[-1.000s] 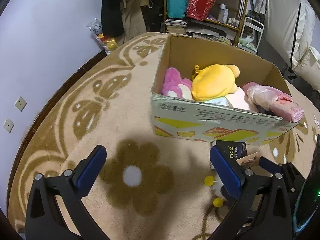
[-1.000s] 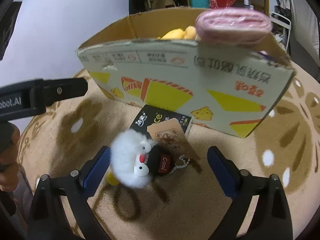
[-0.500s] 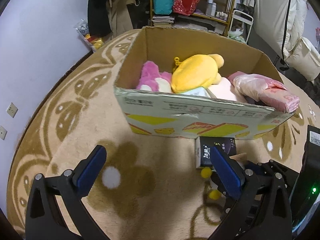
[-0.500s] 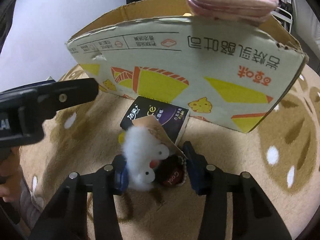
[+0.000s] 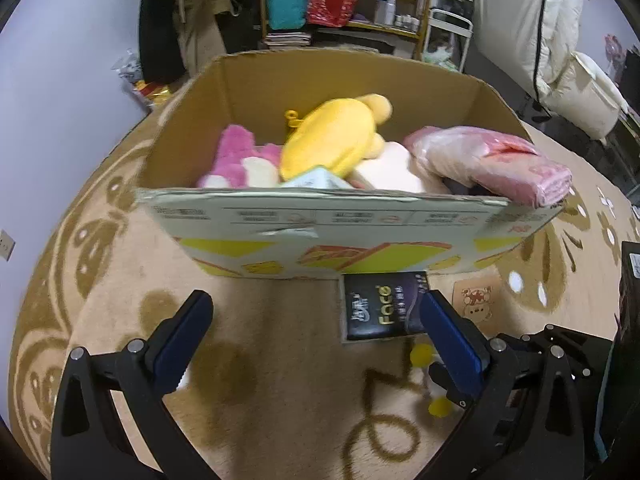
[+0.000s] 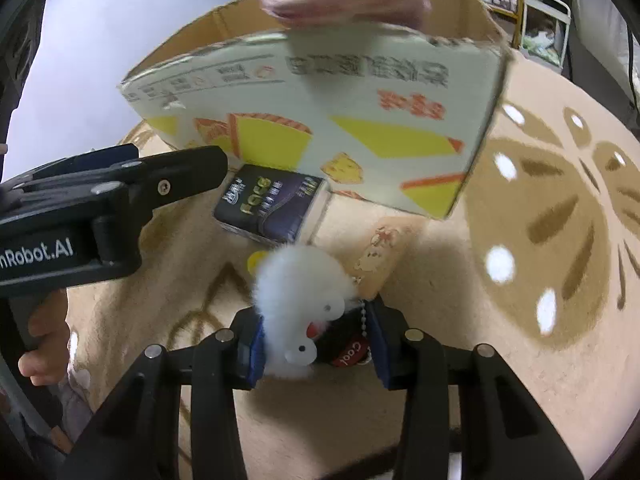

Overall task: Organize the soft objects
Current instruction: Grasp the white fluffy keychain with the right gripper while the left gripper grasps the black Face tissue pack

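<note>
Gripping white plush (image 6: 298, 304), right tongs (image 6: 316, 350) newly closed

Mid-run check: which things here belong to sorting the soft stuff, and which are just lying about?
Part of the job:
- white fluffy toy, clamped in the right gripper
- cardboard box
- yellow plush, pink plush and pink wrapped bundle, all in the box

Just lying about:
- black tissue pack on the rug
- shelf and hanging clothes behind

Dim indoor light, fisheye-bent edges, perhaps motion blur, soft shadows
</note>
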